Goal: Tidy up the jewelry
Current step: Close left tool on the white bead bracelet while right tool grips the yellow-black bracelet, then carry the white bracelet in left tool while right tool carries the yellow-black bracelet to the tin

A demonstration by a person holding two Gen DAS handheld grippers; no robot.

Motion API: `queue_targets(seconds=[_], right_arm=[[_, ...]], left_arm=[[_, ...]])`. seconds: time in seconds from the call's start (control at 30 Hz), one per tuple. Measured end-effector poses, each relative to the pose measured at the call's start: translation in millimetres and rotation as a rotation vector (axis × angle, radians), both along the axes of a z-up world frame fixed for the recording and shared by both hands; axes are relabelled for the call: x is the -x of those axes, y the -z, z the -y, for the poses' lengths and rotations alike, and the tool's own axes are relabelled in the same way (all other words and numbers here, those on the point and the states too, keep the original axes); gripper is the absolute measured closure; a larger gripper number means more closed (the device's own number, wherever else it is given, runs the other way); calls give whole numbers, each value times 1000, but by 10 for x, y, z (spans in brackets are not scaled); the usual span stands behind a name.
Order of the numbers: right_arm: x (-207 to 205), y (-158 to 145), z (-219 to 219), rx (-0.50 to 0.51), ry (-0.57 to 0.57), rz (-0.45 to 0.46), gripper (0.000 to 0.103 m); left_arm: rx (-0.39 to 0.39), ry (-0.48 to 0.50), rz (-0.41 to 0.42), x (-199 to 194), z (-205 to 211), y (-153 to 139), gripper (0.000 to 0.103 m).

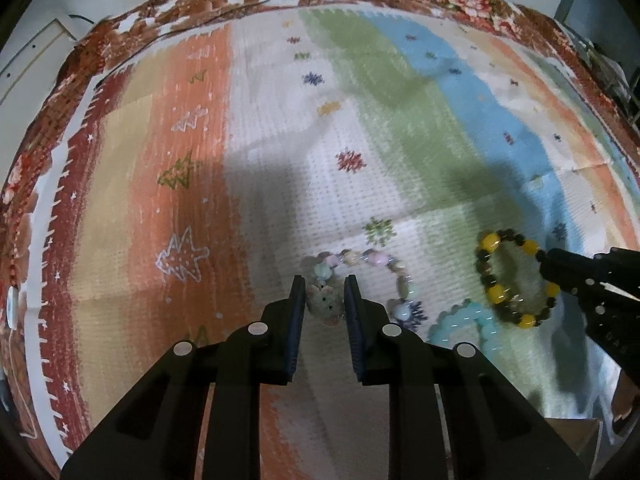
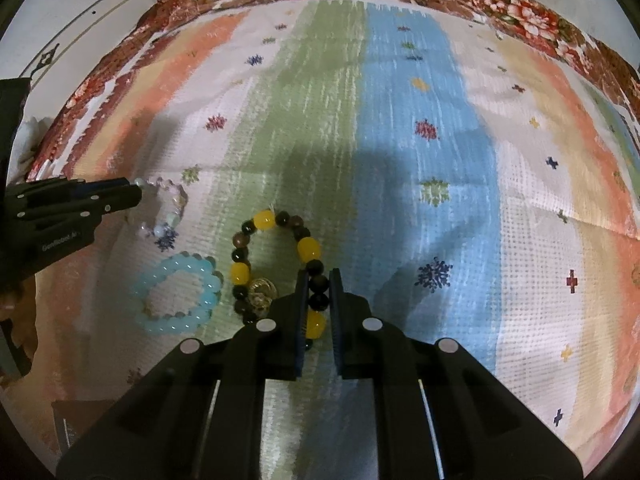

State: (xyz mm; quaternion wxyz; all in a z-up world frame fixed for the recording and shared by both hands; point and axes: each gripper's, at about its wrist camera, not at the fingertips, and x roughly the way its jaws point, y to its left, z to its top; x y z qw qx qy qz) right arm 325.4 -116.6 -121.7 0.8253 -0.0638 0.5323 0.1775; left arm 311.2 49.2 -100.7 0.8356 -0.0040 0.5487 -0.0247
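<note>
Striped cloth point(image 1: 280, 128) below — left tongs point(image 1: 323, 280) pinch the pastel bracelet's charm point(image 1: 326, 304), right tongs point(image 2: 319, 274) clamp the yellow-and-dark bracelet point(image 2: 266, 220).

One legible mark only. In the right wrist view, small white lettering reading "GenRobot.ai" stands on the side of the black plastic body of the left gripper point(image 2: 136, 194), at the left edge of the picture. In the left wrist view, faint embossed characters show on the black housing of the right gripper point(image 1: 546, 264), too blurred to read. No other text, number or label legible in either view.
</note>
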Motion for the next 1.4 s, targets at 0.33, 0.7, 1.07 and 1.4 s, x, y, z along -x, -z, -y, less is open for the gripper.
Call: queue_targets(seconds=[0.33,0.7,1.07,1.4], right_arm=[[112,-251,-100,-43,-24,40,92],[265,-481,-168,-76,-51,71,92],[487,-745,-157,-104,-59,122,92],[705,-935,-127,-133,-64,153,92]], left_arm=[[36,11,47,108,77,-234,84],[49,8,69,220,85,-383,84],[69,11,110,493,111,-640,84],[95,34,166,756,256,-877,84]])
